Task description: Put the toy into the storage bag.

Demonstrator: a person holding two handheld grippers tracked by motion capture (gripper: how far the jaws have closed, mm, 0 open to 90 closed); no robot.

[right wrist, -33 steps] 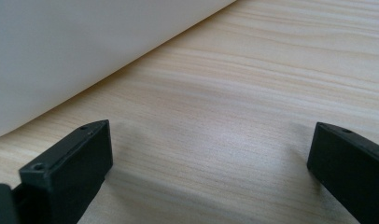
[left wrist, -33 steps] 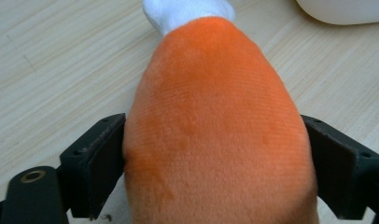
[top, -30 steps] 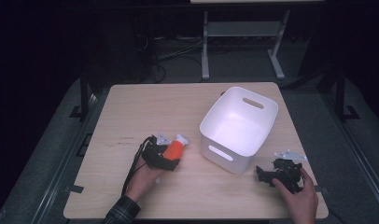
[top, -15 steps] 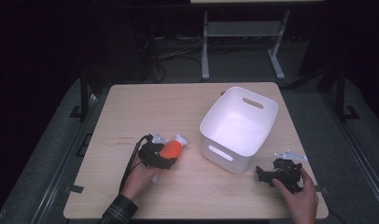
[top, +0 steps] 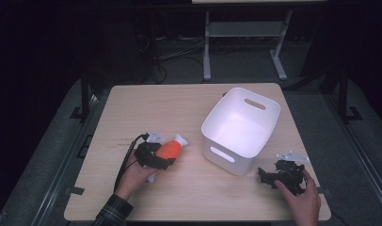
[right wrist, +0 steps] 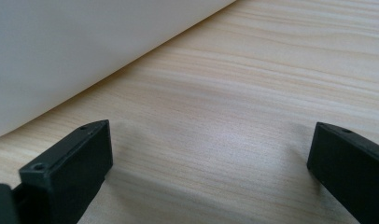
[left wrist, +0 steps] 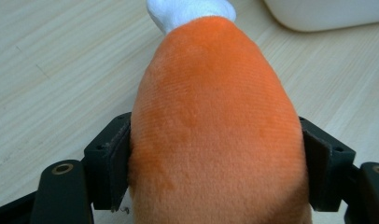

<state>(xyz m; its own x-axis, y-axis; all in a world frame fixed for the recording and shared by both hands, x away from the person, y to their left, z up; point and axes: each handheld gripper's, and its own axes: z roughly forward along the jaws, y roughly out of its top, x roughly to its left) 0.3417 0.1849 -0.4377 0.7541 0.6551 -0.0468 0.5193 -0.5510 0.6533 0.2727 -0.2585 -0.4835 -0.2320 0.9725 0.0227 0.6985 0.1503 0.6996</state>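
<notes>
High view. Item: orange plush toy with a white tip, clamped in the left tool, just above the wooden worktop. White bin with handle slots stands ahead and to the right of that tool, near but apart from the toy. Right tool rests low on the worktop, on the near side of the bin, empty. Judged step: carrying the toy to the bin. To do it well: keep the clamp firm on the thick middle of the body, raise the toy above the rim before moving across, release only once the white tip is past the near wall.

Left gripper view. Item: plush toy, orange pile bulging between both jaws, which press into its sides; white tip points away from the tool. A bin edge lies ahead to the right. This view confirms how deep the jaws bite, which the high view leaves unclear; it gives no idea of the rim height.

Right gripper view. Item: right tool, jaws wide apart, nothing between them but bare worktop. Bin wall rises close ahead on the left. This view settles the spread jaws, too small to read from above.
</notes>
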